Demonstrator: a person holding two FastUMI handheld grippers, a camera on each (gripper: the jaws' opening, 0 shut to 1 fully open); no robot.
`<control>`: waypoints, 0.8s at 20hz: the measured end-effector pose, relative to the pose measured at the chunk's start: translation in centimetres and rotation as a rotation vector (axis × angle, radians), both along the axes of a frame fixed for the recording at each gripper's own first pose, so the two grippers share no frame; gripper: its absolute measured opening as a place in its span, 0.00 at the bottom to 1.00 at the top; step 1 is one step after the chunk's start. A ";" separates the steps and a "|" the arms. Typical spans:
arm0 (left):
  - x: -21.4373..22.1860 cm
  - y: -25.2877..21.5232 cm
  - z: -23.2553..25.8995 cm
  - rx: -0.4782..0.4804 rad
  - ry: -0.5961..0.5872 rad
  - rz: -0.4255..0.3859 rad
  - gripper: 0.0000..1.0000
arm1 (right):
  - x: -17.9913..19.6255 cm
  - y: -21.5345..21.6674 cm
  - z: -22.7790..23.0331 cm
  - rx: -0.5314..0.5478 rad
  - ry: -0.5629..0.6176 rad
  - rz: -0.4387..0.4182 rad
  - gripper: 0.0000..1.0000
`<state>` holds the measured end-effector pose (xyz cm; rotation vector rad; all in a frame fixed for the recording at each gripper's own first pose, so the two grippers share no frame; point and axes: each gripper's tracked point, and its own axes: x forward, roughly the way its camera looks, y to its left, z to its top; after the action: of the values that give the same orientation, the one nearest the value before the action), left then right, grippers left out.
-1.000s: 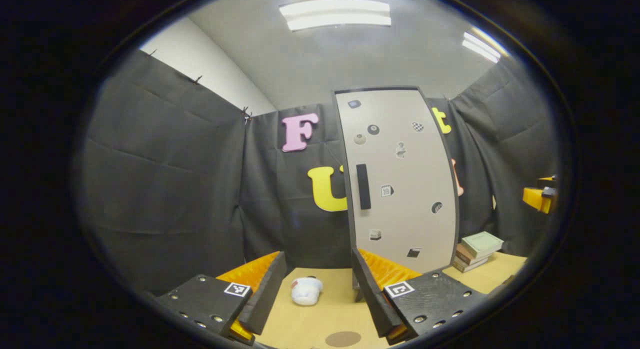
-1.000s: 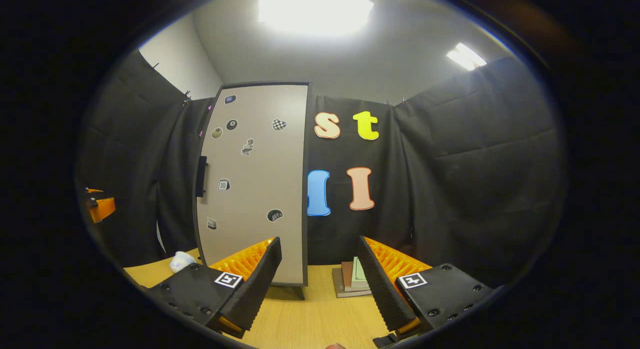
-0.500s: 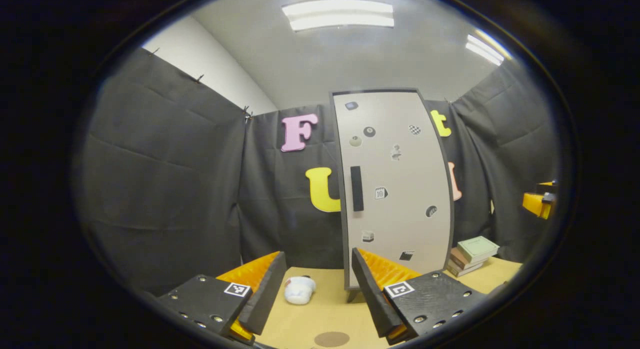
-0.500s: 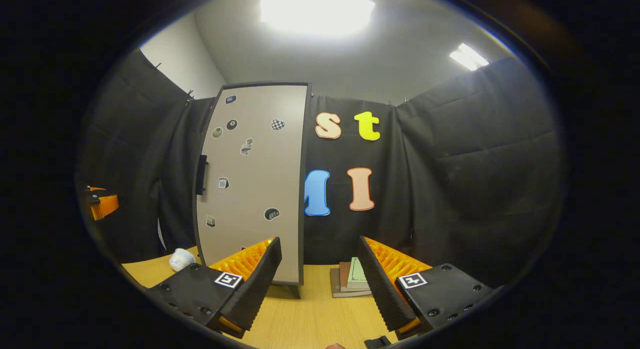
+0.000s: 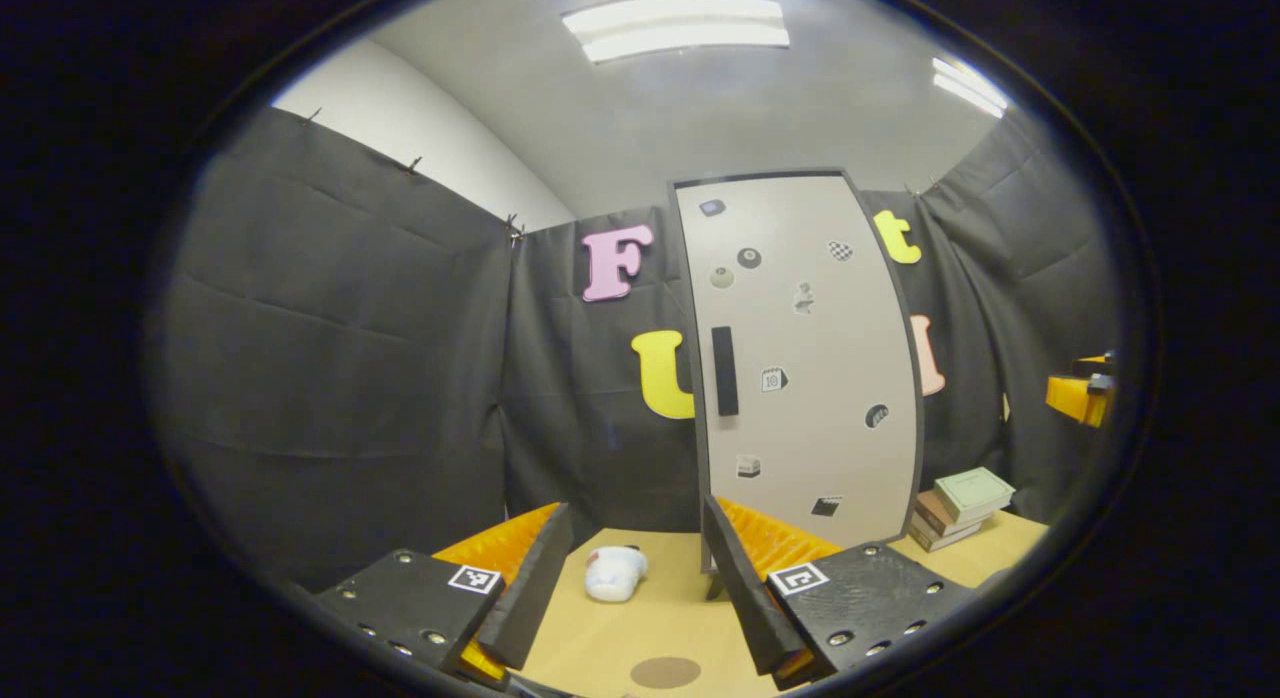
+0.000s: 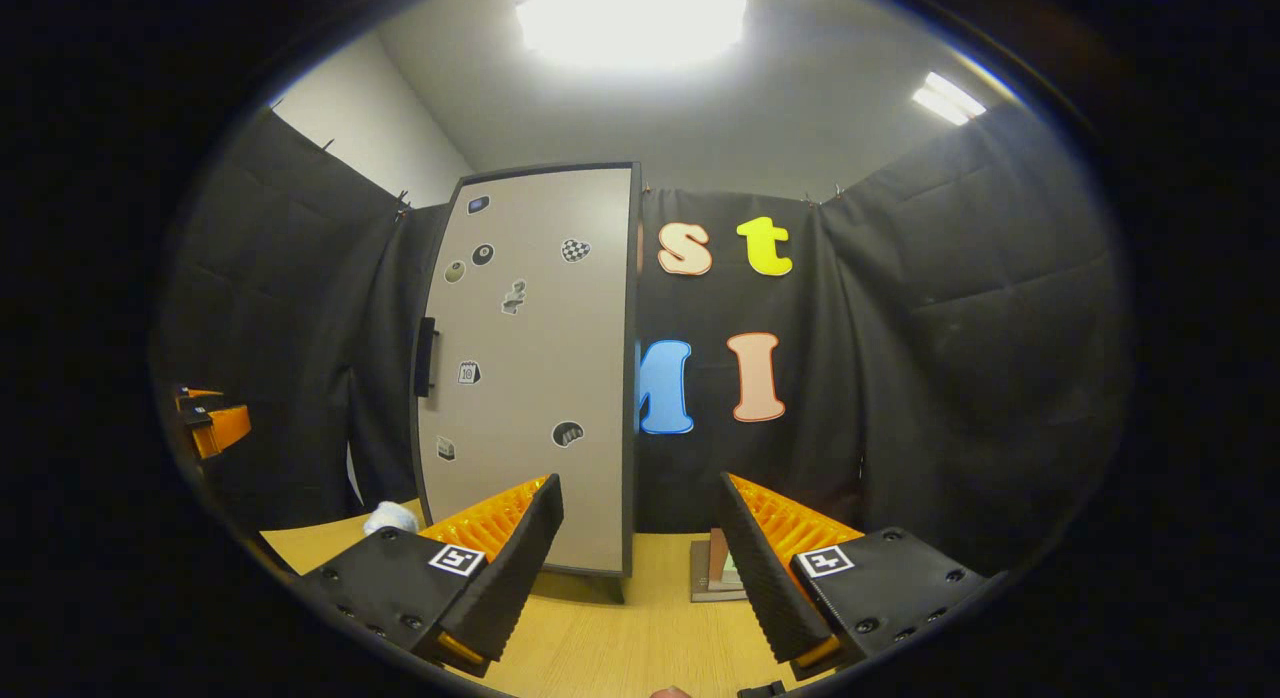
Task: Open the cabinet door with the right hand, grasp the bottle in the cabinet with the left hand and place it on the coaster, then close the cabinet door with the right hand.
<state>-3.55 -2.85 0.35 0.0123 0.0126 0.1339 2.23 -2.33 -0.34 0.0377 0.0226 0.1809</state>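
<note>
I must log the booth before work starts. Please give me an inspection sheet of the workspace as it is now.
Surface: wooden table, bare in front of both grippers.
Job's things: cabinet door shut, handle at its left edge; brown coaster on the table; bottle not seen.
Clutter: white crumpled object left of the cabinet; stack of books to its right.
Grippers: left hand-held gripper open, empty; right hand-held gripper open, empty.
Cables: nothing seen.
Surroundings: black cloth walls, ceiling lights.
</note>
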 end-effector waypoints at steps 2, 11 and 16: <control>0.4 0.5 -0.8 -0.010 0.008 0.001 0.78 | 0.8 1.4 1.1 0.007 -0.024 0.026 0.96; 4.0 7.5 -2.3 -0.033 0.011 0.020 0.78 | 5.0 9.9 5.2 0.005 -0.064 0.075 0.97; 4.8 12.1 -3.7 -0.023 0.019 0.066 0.82 | 7.4 16.3 6.3 0.021 -0.035 0.138 0.96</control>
<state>1.25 9.28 -3.39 -0.0099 0.0340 0.1996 9.60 13.94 5.94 0.0535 -0.0118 0.3200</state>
